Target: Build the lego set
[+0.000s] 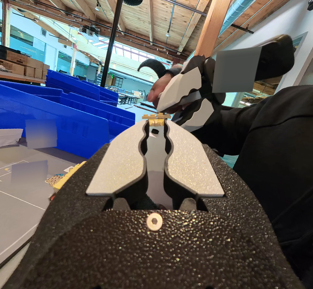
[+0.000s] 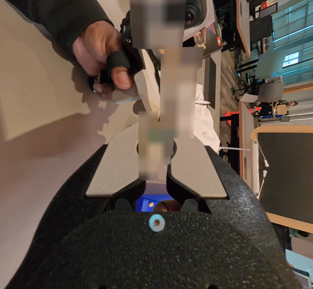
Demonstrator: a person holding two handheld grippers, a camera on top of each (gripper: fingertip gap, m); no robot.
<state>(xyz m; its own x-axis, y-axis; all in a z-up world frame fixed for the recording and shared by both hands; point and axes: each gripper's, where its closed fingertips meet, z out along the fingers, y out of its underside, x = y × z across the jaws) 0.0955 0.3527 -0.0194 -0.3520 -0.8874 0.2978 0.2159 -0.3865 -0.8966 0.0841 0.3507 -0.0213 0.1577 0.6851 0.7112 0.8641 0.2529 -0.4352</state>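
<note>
Held above the tabletop [image 1: 25,213], the left gripper [image 1: 156,122] has its jaws closed on a small yellow lego assembly [image 1: 155,119] while the right gripper [image 1: 160,111], its jaw state hidden, meets it from above; steady, square pressure looks key.

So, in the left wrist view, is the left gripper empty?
No: the left gripper is pinching a small yellow lego piece at its fingertips, held up in the air.
</note>
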